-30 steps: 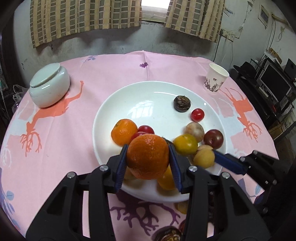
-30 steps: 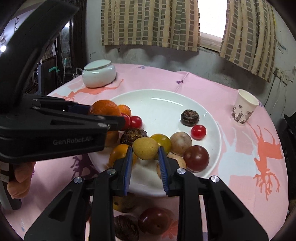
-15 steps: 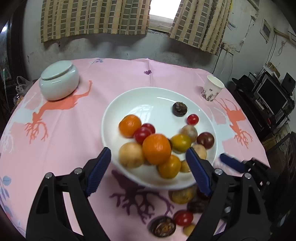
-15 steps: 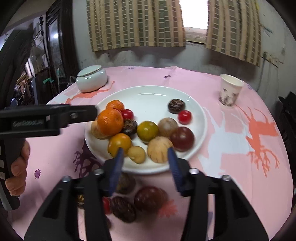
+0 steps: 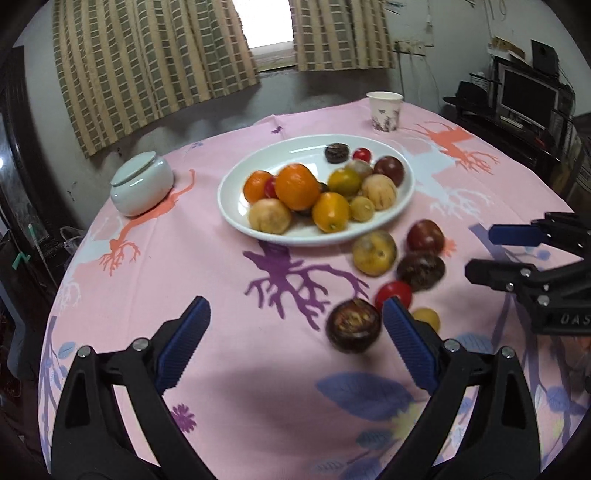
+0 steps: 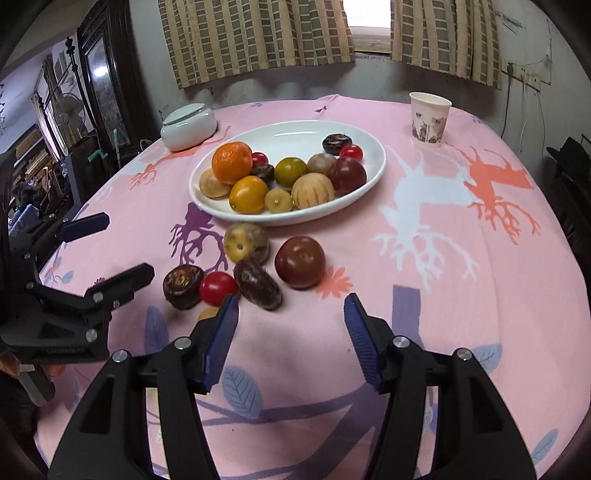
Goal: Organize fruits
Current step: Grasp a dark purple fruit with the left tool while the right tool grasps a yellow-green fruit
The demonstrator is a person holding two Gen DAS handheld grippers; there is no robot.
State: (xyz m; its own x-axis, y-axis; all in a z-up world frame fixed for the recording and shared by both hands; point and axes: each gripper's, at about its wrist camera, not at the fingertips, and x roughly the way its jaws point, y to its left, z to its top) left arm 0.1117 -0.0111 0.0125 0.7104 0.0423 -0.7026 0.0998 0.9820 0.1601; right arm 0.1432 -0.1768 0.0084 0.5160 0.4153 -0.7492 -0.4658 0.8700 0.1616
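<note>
A dim room with checked olive-and-tan curtains point(image 6: 258, 35) over a small window backs a round bench under a pink tablecloth printed with coral, white and purple branch shapes point(image 6: 443, 206). Toward the far side of the bench sits a white oval ceramic plate point(image 6: 369, 173) carrying most of the fruits: a large round orange point(image 6: 232, 162) on its left, a smaller yellow-orange citrus point(image 6: 248, 194) in front of it, a green-yellow one point(image 6: 290, 171), a pale striped tan fruit point(image 6: 312, 191), a dark red tomato-like fruit point(image 6: 346, 175), a small red cherry tomato point(image 6: 351, 151) and a dark brown wrinkled fruit point(image 6: 336, 142). More fruit lies loose on the cloth just in front of the plate: a spotted yellow round fruit point(image 6: 245, 242), a big dark red one point(image 6: 300, 261), a brown oblong one point(image 6: 258, 283), a red cherry tomato point(image 6: 218, 288) and a dark brown capped fruit point(image 6: 183, 281). A pale green lidded ceramic jar point(image 6: 188, 125) stands far left, and a patterned paper cup point(image 6: 428, 118) far right. The left gripper point(image 5: 295, 332) has just spread wide, nothing between its blue pads; the capped brown fruit lies beside its right pad. The right gripper point(image 6: 291, 315) stands half spread over bare cloth, empty, near the loose fruit
</note>
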